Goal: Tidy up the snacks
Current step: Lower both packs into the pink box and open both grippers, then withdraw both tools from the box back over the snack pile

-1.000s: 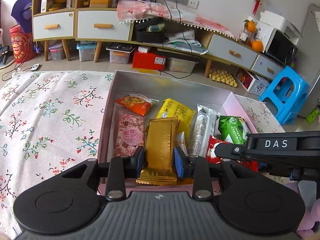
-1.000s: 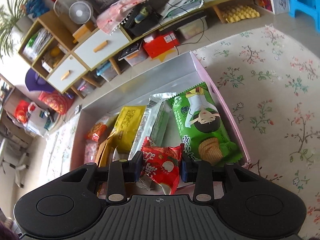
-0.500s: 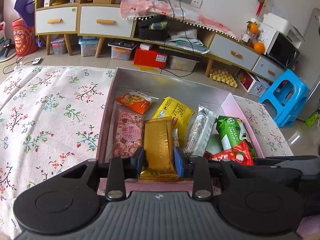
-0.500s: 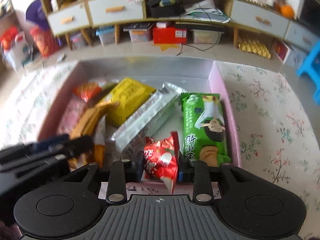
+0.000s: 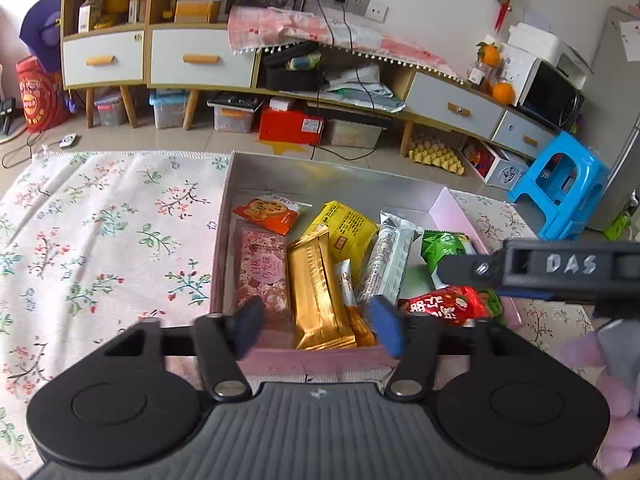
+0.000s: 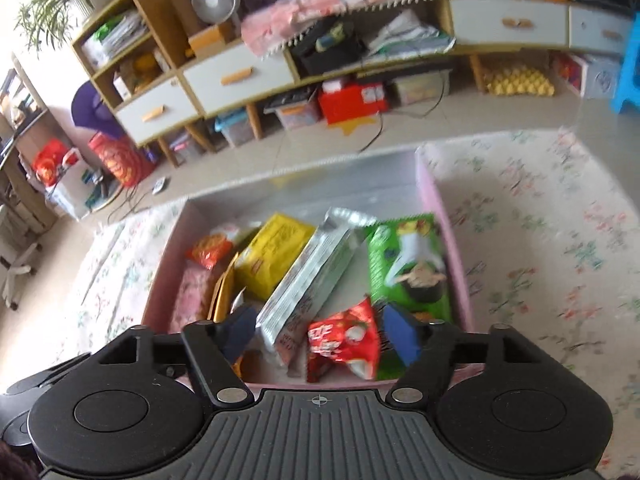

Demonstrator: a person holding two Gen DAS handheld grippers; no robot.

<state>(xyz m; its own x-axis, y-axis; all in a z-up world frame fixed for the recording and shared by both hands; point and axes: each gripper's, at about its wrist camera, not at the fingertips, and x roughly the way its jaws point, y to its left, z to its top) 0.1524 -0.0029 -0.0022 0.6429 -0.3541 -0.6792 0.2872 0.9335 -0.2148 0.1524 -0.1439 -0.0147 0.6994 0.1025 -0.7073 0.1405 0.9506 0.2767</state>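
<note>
A pink box [image 5: 312, 354] [image 6: 448, 216] holds several snack packs. My left gripper [image 5: 318, 326] is open above the near wall, and the gold pack [image 5: 318, 296] lies in the box between its fingers. The pink pack [image 5: 262, 276], orange pack [image 5: 268, 216], yellow pack [image 5: 348, 226] and silver pack [image 5: 390, 262] lie beside it. My right gripper [image 6: 320, 334] is open over the box's near end, with the red pack [image 6: 344, 342] loose between its fingers. The green pack [image 6: 408, 264] lies along the right wall. The right gripper also shows in the left wrist view [image 5: 460, 270].
The box sits on a floral tablecloth [image 5: 100, 240] [image 6: 540, 240]. Beyond the table stand a low cabinet with drawers [image 5: 200, 58], storage bins and a red box [image 5: 290, 124] on the floor, and a blue stool [image 5: 560, 184] at right.
Both grippers have opened. The left let go of the gold pack, which now lies in the box. The right let go of the red pack, which rests at the box's near right.
</note>
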